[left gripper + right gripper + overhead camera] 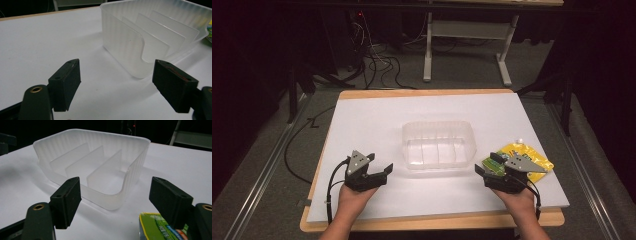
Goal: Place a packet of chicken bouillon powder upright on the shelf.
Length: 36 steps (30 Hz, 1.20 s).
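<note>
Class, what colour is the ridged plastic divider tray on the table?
Translucent, frosted white ridged plastic divider tray; the right gripper view shows it best.

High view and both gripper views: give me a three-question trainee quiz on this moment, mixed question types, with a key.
1. True or false: the left gripper is clamped on the clear tray.
2. How many dividers stand inside the tray? A) one B) three C) five
3. What lies on the table beside the right gripper?

Key:
1. False; its jaws are open with nothing between them.
2. B.
3. Snack packets, yellow and green, to the tray's right.
</note>
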Tool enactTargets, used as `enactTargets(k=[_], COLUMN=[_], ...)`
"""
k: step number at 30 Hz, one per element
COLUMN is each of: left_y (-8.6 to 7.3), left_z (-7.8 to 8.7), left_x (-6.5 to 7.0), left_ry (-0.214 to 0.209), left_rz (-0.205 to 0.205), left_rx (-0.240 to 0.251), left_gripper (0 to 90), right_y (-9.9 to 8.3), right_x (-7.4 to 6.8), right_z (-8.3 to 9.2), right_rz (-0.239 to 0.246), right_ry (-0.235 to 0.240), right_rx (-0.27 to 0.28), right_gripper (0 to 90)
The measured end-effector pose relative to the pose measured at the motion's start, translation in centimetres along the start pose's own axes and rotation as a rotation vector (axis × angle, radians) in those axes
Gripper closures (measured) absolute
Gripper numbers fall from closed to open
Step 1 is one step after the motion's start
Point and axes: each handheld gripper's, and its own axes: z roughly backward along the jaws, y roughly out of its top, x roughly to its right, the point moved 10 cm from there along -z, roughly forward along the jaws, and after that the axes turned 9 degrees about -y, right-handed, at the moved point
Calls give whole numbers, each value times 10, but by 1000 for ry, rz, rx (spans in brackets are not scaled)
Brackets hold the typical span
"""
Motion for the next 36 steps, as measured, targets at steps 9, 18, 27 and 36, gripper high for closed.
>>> enactTargets(k=[9,18,27,36], left_y=[0,-5,-3,-2], left_z=[-1,-7,-4,-4], left_x=[6,6,3,5], left_ry=[-32,-35,-33,-42], left_rz=[-12,-13,-9,-11], left_rx=[0,-25,-8,-9], left_gripper=[229,230,233,233], right_y=[3,-2,-13,-31], right_x=[8,29,66,112], right_z=[5,6,9,17], right_rz=[-7,-38,-93,-220], right_ry=[-26,-60,-145,-211], right_rx=[21,9,-32,-74], right_gripper=[289,300,337,388])
